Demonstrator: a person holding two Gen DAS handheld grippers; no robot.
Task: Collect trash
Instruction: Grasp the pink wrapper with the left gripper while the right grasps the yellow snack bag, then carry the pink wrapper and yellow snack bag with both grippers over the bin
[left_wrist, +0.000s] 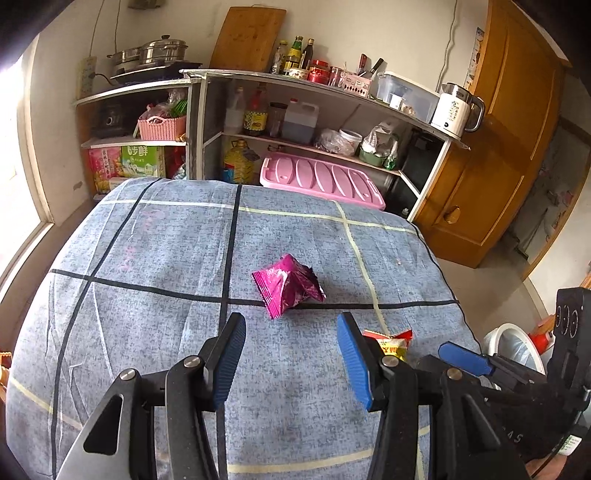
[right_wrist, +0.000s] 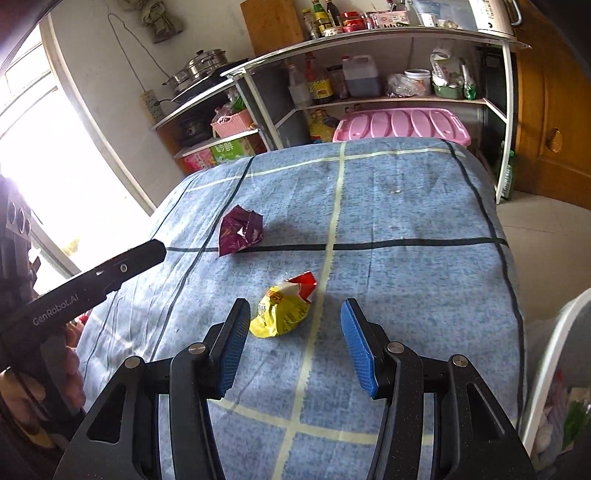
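two crumpled snack wrappers lie on the blue checked cloth (left_wrist: 147, 240) covering the table, and each gripper faces its own. the magenta wrapper (left_wrist: 287, 290) sits just ahead of the left gripper (left_wrist: 291, 328), roughly centred on the gap between its blue ribbed pads, a little beyond their tips and not yet between them; it is puckered into a peaked, tent-like shape, glossy foil with a crimped edge, its longer side running slantwise from upper right to lower left in the left wrist view. the yellow and red wrapper (right_wrist: 284, 308) lies just in front of the right gripper (right_wrist: 291, 314), nearer the left-hand pad (right_wrist: 236, 332) than the other, its long axis slanting from its yellow lower end up to a torn red end. both grippers stand with jaws apart and nothing in them. each wrapper looks light, thin and springy, so it may slide or flatten on the soft cloth as the pads close. a white-rimmed bin (right_wrist: 554, 354) lined with a bag stands beside the table on the right gripper's side, so the right hand looks nearer to it.
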